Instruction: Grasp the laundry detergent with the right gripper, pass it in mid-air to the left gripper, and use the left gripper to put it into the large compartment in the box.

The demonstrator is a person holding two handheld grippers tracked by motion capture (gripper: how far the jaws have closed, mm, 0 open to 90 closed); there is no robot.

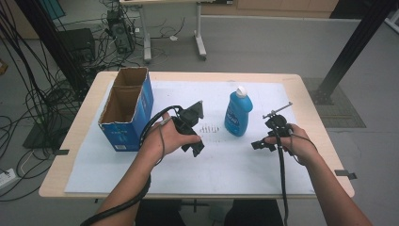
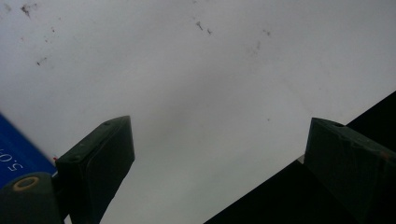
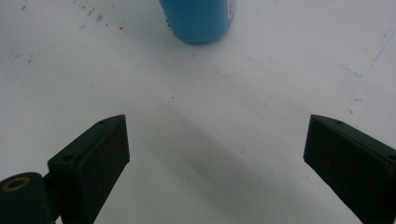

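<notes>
Two grippers are in your hands, both with jaws spread wide and nothing between them. Your left gripper (image 1: 196,141) sits low over the white mat (image 1: 235,169), just right of the box (image 1: 126,110); in the left gripper view its jaws frame bare mat, with a blue corner of the box at the left edge. Your right gripper (image 1: 261,145) points left across the mat, near the bottle (image 1: 237,114) but apart from it. That bottle stands upright at the middle of the mat, long axis vertical, white cap up, between your two grippers and a little beyond them. In the right gripper view its blue base (image 3: 198,21) sits ahead of the jaws, clear of both pads.
</notes>
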